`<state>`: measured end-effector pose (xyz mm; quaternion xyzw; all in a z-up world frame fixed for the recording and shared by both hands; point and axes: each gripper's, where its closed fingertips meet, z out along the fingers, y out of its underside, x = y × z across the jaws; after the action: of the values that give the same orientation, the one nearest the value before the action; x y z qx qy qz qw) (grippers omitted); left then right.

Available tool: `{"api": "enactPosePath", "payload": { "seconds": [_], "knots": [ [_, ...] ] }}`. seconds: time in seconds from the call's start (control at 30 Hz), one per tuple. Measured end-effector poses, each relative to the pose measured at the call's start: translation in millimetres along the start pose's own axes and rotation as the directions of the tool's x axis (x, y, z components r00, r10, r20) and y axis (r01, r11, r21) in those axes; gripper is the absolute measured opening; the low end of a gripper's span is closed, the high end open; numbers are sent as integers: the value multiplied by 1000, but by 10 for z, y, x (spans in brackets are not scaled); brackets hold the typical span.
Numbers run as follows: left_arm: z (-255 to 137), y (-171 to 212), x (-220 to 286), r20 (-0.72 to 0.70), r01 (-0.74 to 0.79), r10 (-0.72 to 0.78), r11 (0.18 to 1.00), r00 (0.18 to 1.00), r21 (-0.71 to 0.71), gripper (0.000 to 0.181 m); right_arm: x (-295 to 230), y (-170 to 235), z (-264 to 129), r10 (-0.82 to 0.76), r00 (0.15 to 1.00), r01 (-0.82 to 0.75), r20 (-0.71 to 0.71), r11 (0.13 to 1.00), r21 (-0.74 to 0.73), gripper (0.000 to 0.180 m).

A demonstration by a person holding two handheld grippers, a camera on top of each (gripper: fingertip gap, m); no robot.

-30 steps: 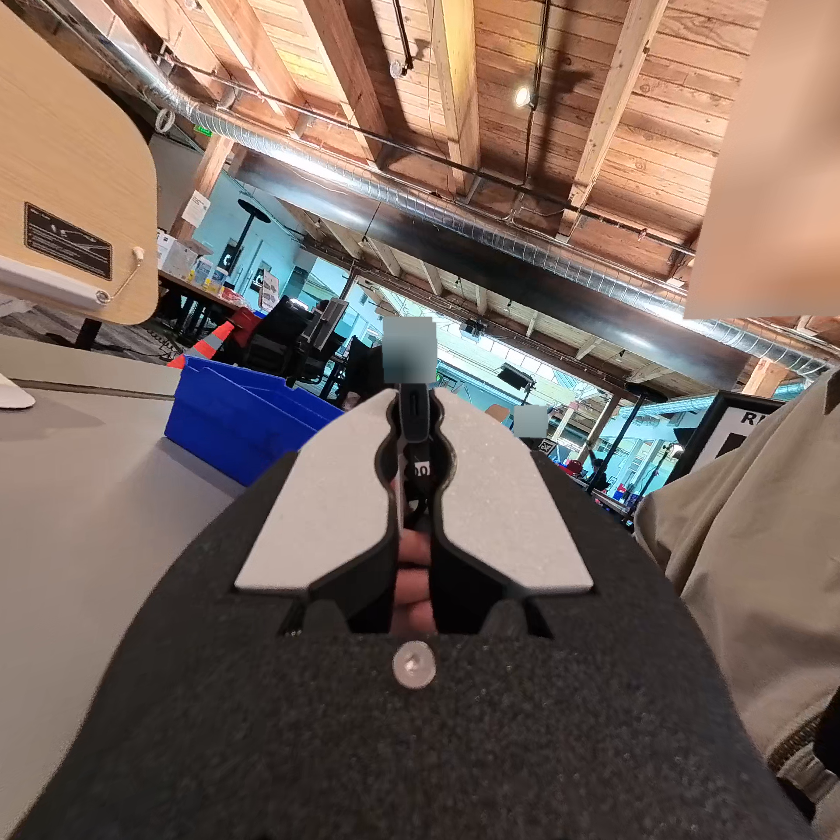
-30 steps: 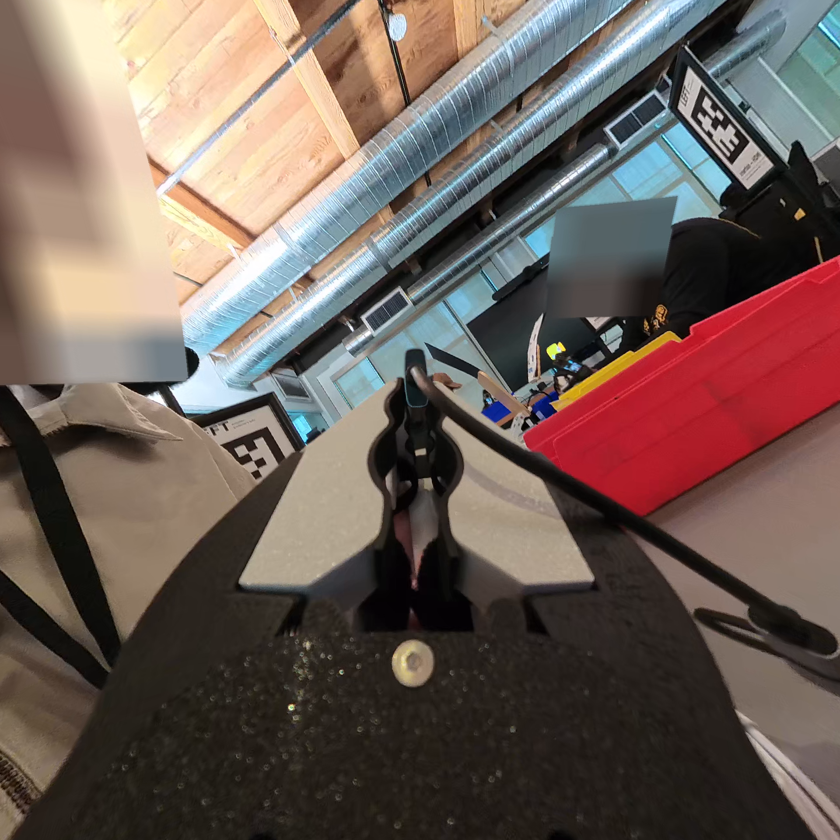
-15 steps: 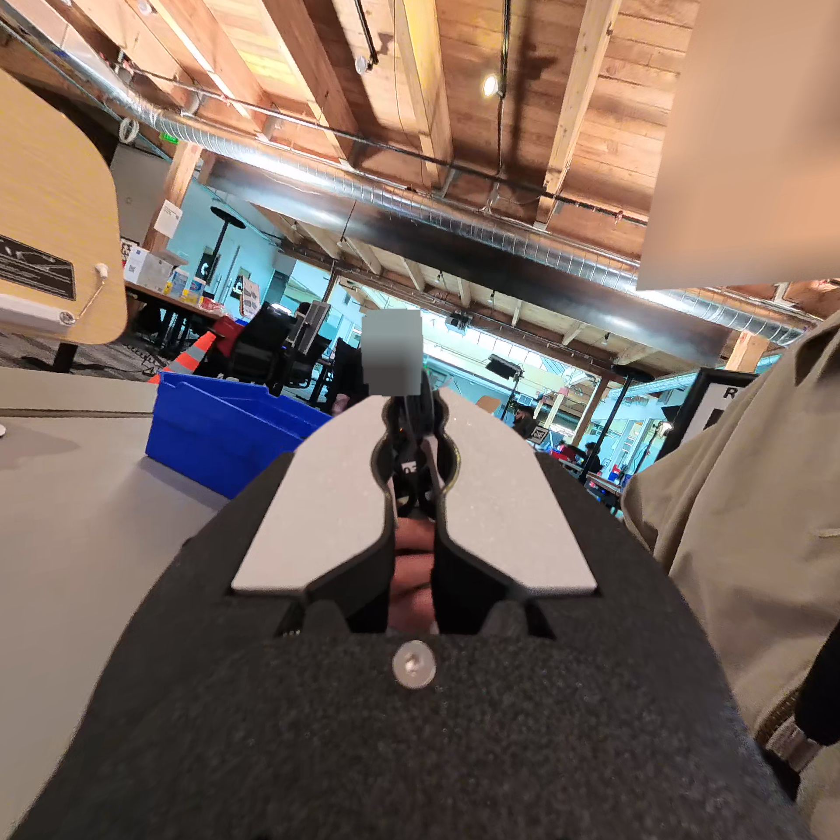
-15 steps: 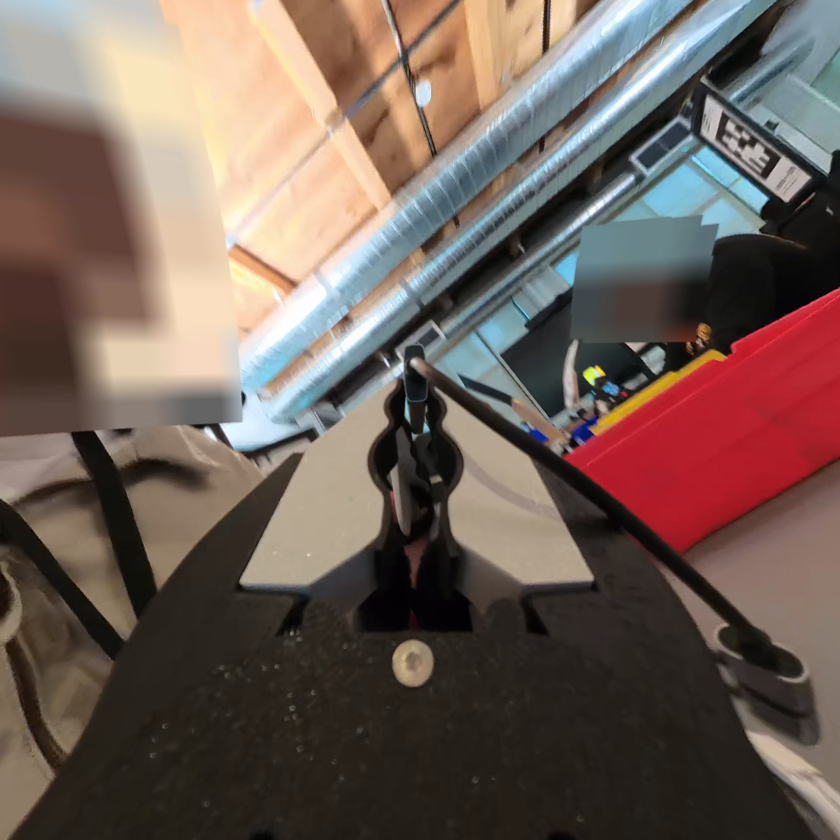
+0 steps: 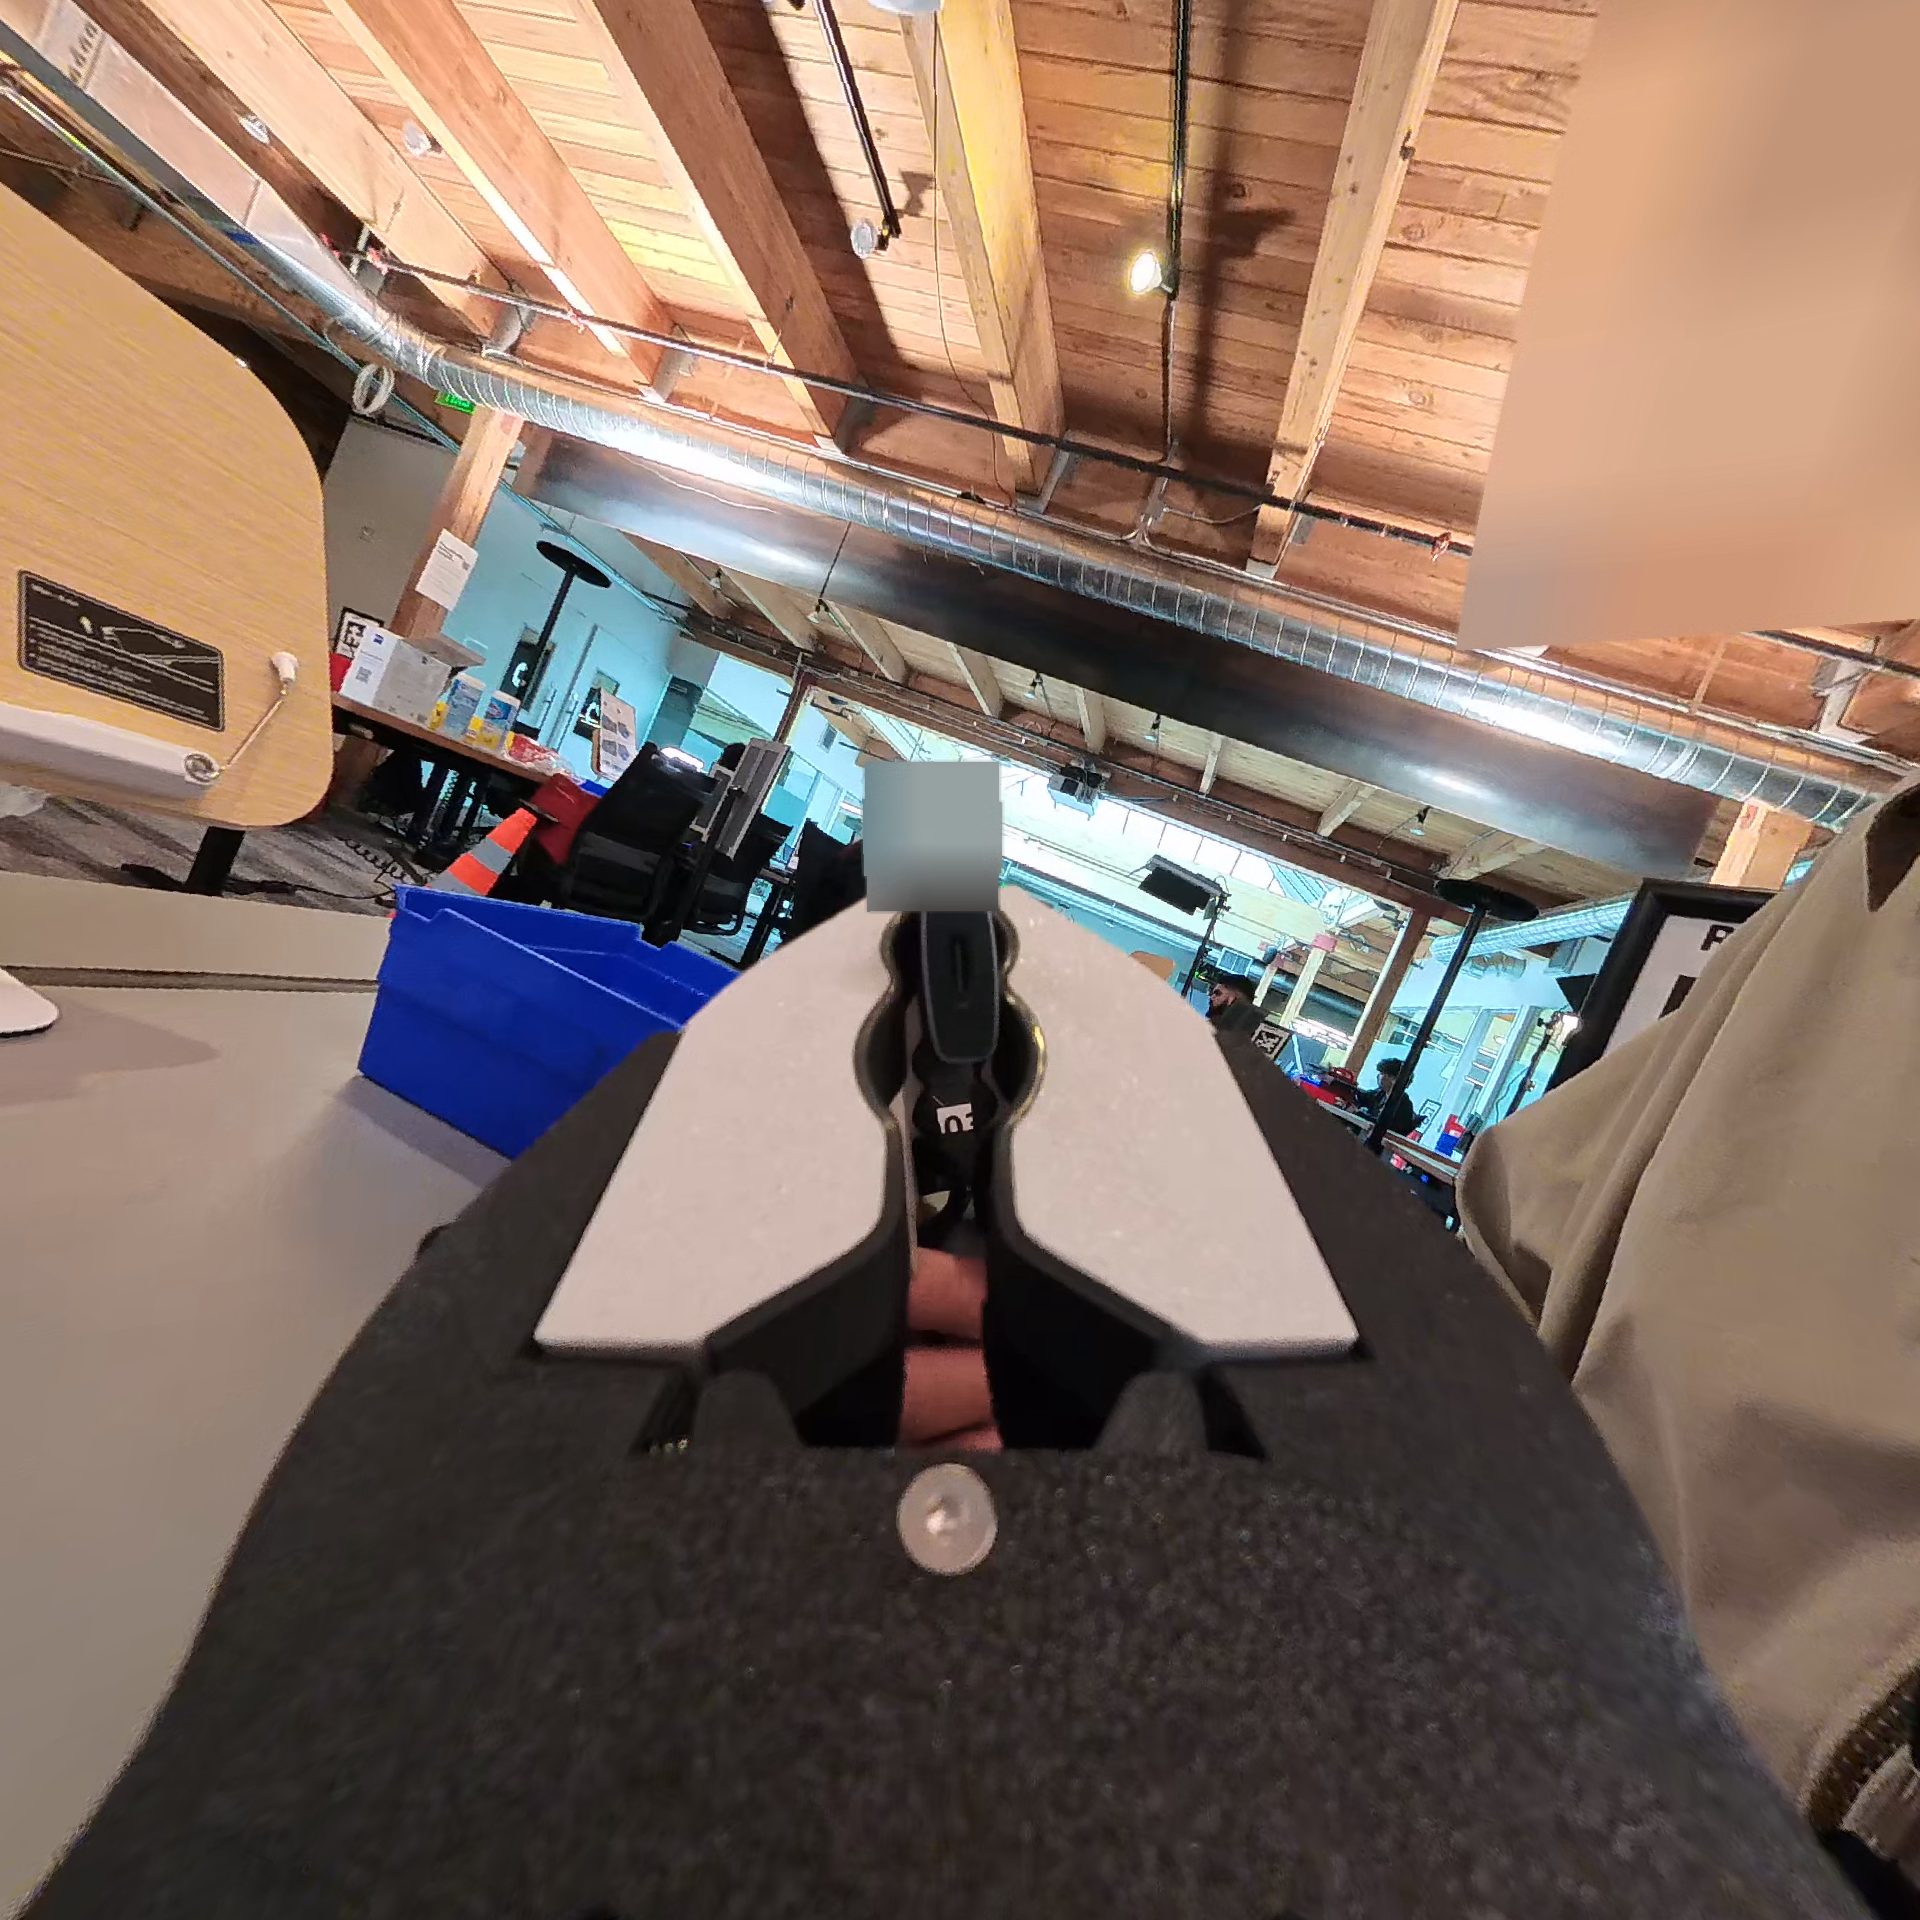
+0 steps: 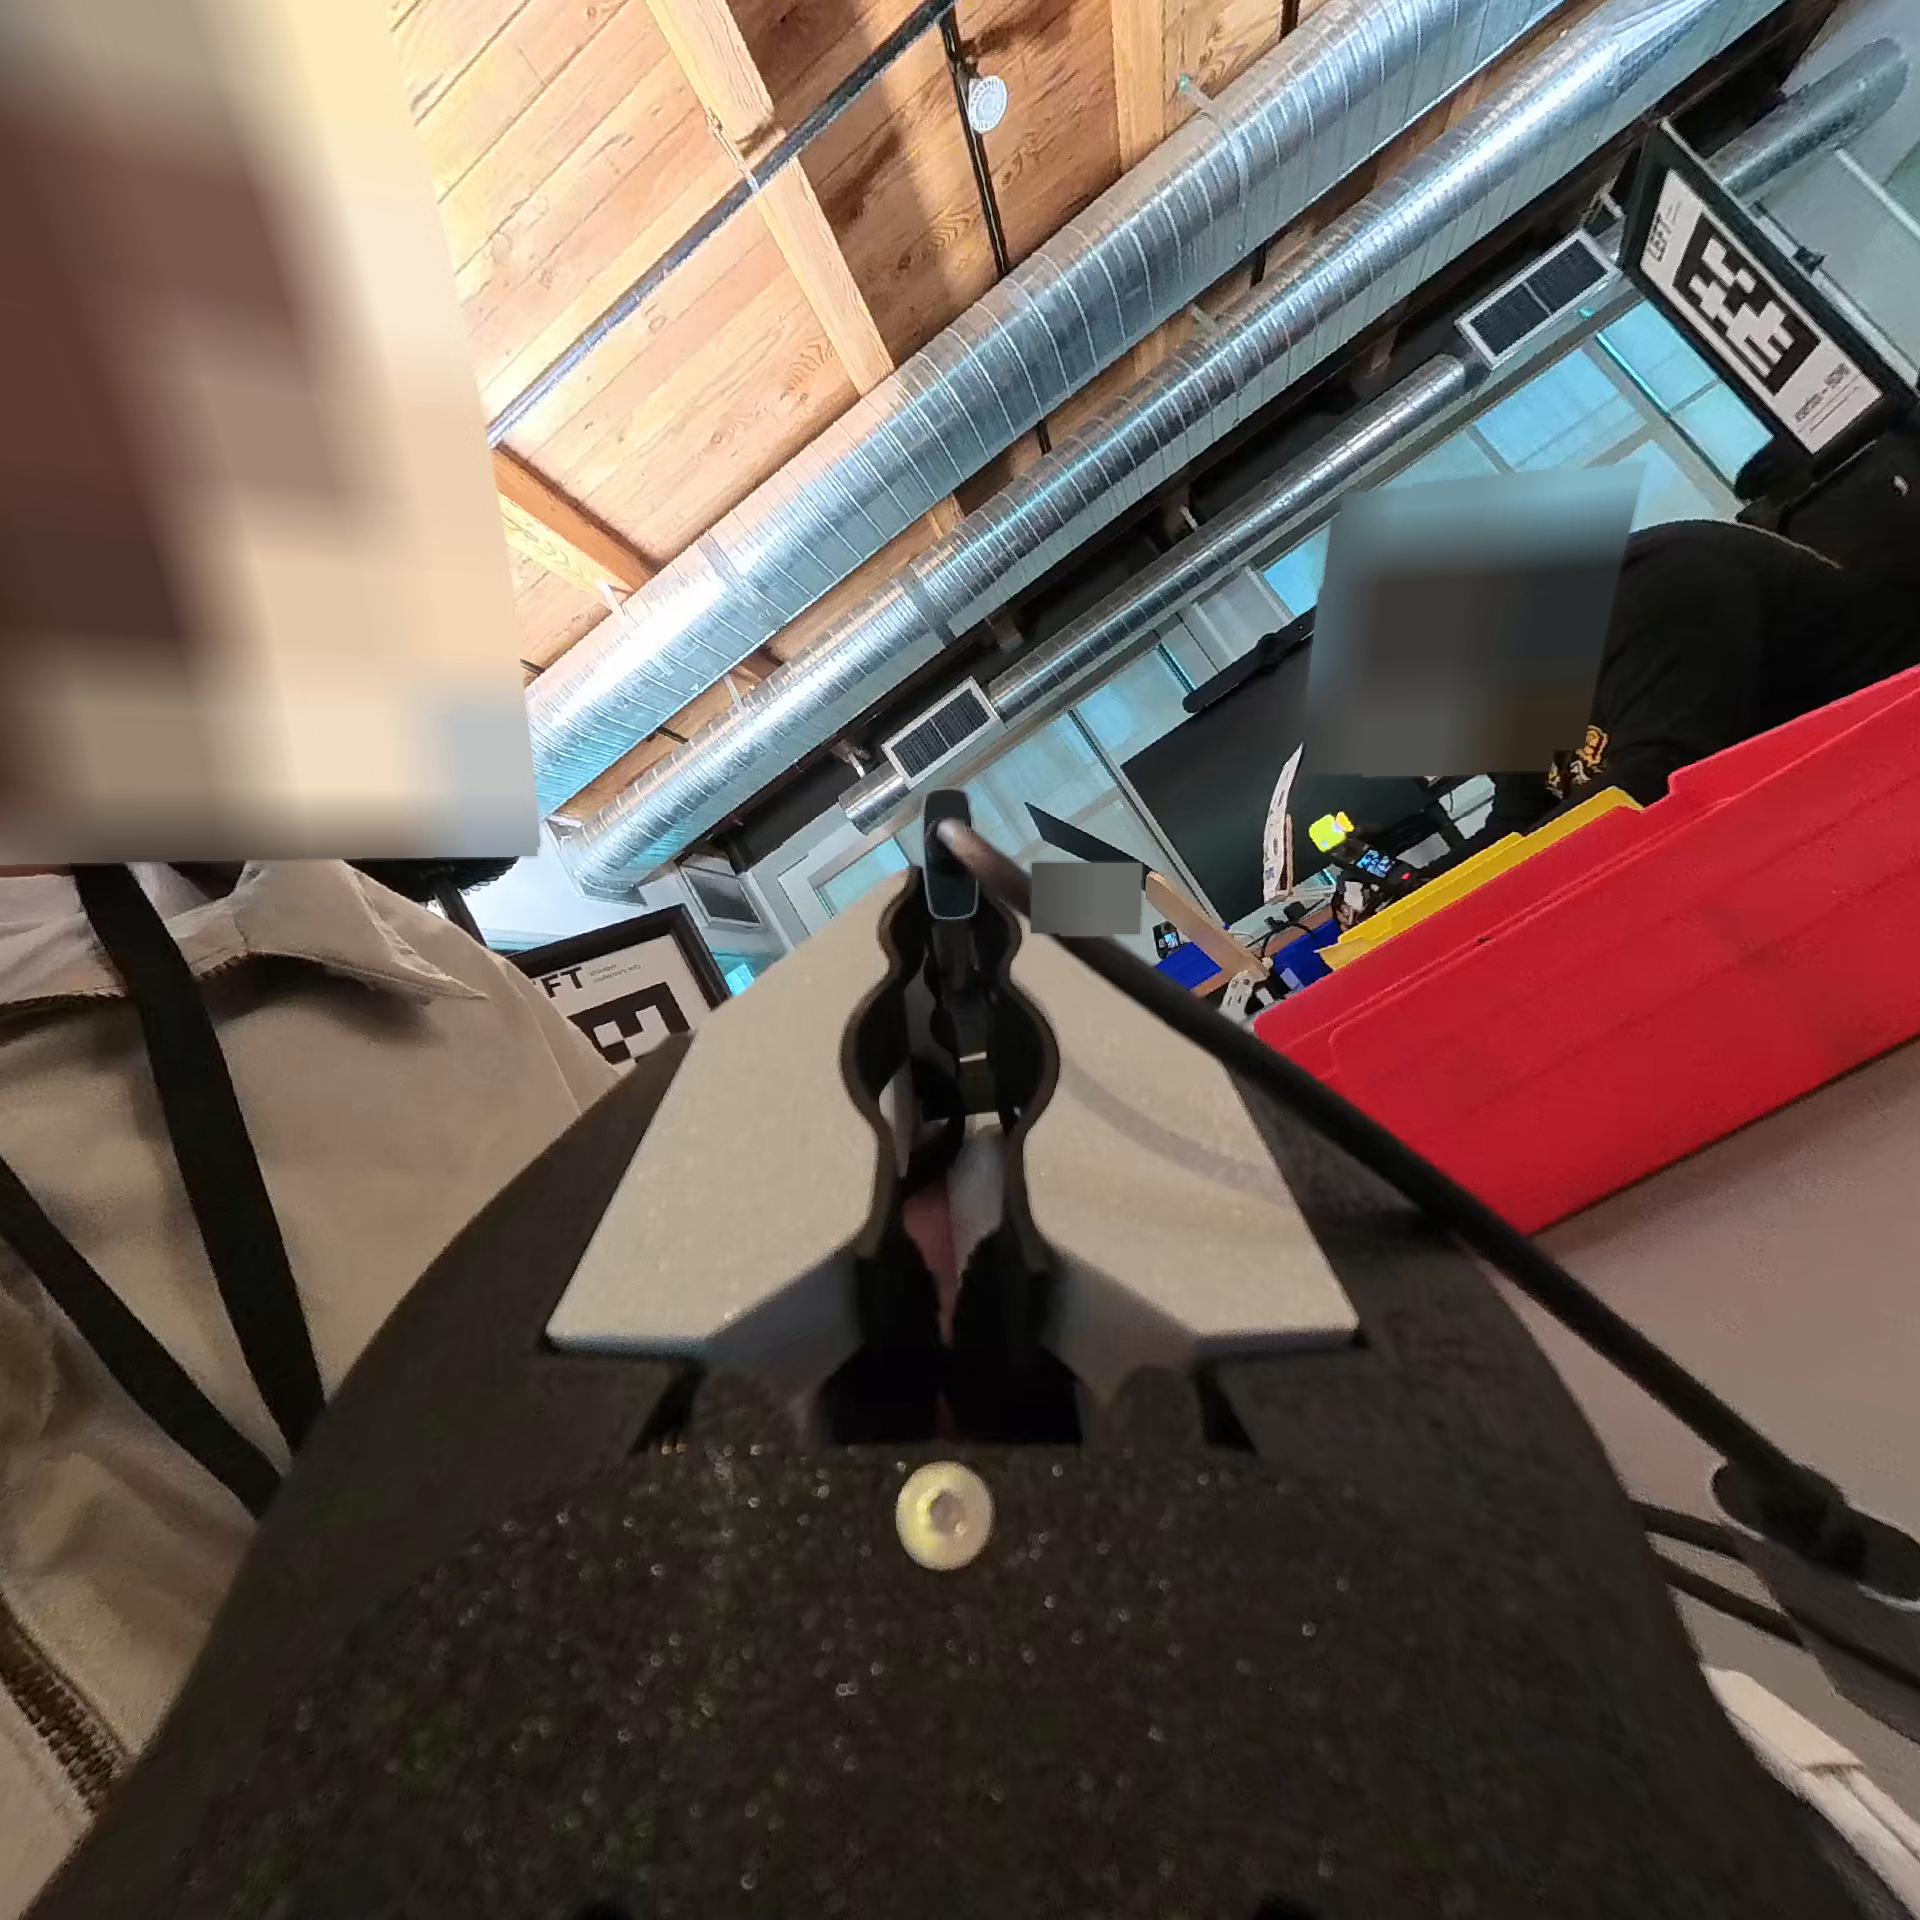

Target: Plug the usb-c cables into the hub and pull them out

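Note:
My left gripper (image 5: 951,930) is shut on a slim dark hub (image 5: 961,987). The hub's end with an oval port slot sticks up between the fingertips and faces the camera. A small label shows lower in the gap. My right gripper (image 6: 948,899) is shut on the dark plug (image 6: 945,868) of a black usb-c cable (image 6: 1351,1143). The cable runs from the fingertips down to the right to a grey piece (image 6: 1797,1538) lying on the table. Both grippers point upward, off the table. Neither view shows the other gripper.
A blue bin (image 5: 520,1018) stands on the grey table (image 5: 156,1247) left of the left gripper. A red bin (image 6: 1610,987) with a yellow one (image 6: 1475,883) behind it stands right of the right gripper. A person's beige jacket (image 5: 1714,1299) is close between them.
Both views swung a little and came back near where they were. The hub's port end shows clearly again in the left gripper. Both grippers stayed shut on what they hold.

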<state>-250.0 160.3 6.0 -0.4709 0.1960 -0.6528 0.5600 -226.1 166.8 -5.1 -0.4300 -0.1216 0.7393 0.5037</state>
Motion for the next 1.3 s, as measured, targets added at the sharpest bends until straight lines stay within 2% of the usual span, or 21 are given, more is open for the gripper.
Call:
{"api": "enactPosePath", "payload": {
  "seconds": [0.43,0.6,0.7,1.3],
  "knots": [
    [-15,-18,-21,8,-3,3,1000,1000,6,10,17,-64,-18,18,1000,-17,-4,999,41,8],
    [-17,-17,-29,10,-3,3,1000,1000,4,9,22,17,-4,-9,1000,9,-12,1000,-10,6],
    [-14,-9,-29,12,-10,10,1000,1000,-1,10,20,-52,-15,1,1000,-1,-14,999,34,8],
    [-6,11,-97,28,-11,11,1000,1000,4,9,50,-64,-34,8,1000,-7,-23,1000,31,7]
  ]
}}
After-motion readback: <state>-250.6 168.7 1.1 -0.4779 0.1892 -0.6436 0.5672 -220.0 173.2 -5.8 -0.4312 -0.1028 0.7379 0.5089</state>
